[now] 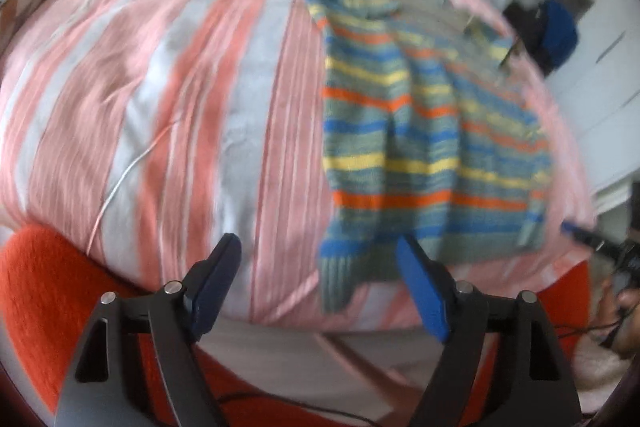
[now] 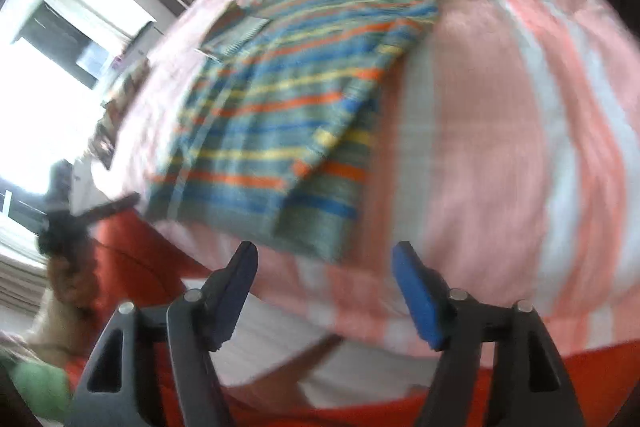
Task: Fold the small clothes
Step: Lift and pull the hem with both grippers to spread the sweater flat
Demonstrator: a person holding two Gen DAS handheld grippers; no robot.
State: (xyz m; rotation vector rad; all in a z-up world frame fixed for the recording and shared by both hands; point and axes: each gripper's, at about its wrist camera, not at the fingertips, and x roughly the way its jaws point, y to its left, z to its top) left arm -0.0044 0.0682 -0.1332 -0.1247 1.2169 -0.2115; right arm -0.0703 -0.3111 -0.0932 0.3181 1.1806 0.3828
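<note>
A small knitted sweater (image 1: 420, 131), striped grey-green, blue, yellow and orange, lies flat on a pink-and-white striped bed cover (image 1: 180, 87). One sleeve is laid down along its side, with the cuff (image 1: 336, 275) near the front edge of the bed. My left gripper (image 1: 317, 241) is open just short of that cuff, nothing between its pads. In the right wrist view the same sweater (image 2: 288, 115) has a sleeve folded across its front. My right gripper (image 2: 325, 247) is open in front of the hem, holding nothing. Both views are blurred.
Orange fabric (image 1: 36, 287) hangs below the bed's front edge. A thin white cable (image 1: 120, 183) runs across the cover at left. A bright window (image 2: 60, 27) is at far left, and white cupboards (image 1: 592, 87) stand beyond the bed. A hand (image 1: 624, 311) shows at the right edge.
</note>
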